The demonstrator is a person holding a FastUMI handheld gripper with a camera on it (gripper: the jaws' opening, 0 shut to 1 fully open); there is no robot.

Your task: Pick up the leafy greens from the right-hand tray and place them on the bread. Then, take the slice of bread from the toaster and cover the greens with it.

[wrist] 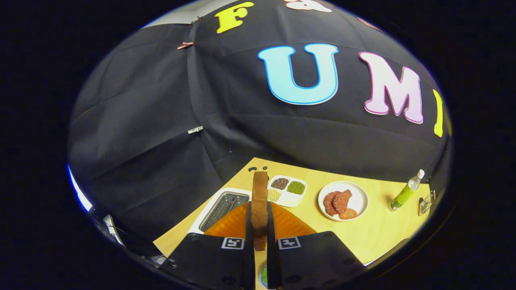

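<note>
A slice of bread (260, 201) stands edge-on between my two fingers, and my gripper (259, 229) is shut on it, held up above the wooden table (375, 233). The white toaster (221, 207) with its open slots lies below and to the left of the fingers. A small patch of green (264, 277) shows low down in the gap between the fingers; I cannot tell what it is.
An orange piece of the gripper (290, 225) fans out behind the fingers. Beyond them lie a white divided tray (287, 189) of beans and grains, a white plate (343, 200) of meat slices, and a green bottle (405, 192) at the right.
</note>
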